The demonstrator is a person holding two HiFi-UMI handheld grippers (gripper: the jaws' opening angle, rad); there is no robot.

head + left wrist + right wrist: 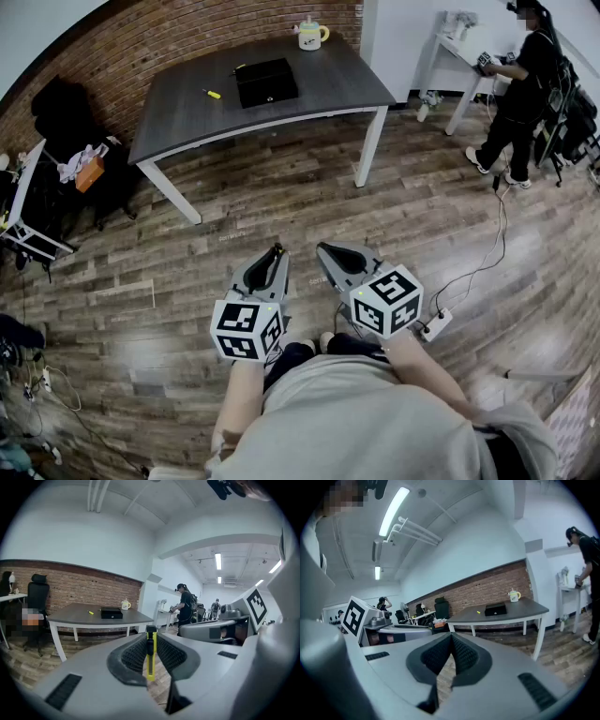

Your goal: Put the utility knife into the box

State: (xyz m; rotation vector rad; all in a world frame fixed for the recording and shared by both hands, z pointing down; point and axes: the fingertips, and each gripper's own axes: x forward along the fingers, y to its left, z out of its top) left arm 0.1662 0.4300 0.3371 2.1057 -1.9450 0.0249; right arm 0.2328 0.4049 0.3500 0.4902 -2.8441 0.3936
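A yellow utility knife with a black tip stands upright between the jaws of my left gripper, which is shut on it. In the head view the left gripper and the right gripper are held close to the body, over the wooden floor and far from the table. The black box lies closed on the dark table; the gripper views also show the box. A small yellow object lies left of the box. My right gripper is shut with nothing in it.
A mug stands at the table's far edge. A person stands at a white desk on the right. A power strip with cables lies on the floor to my right. Chairs and clutter stand at the left.
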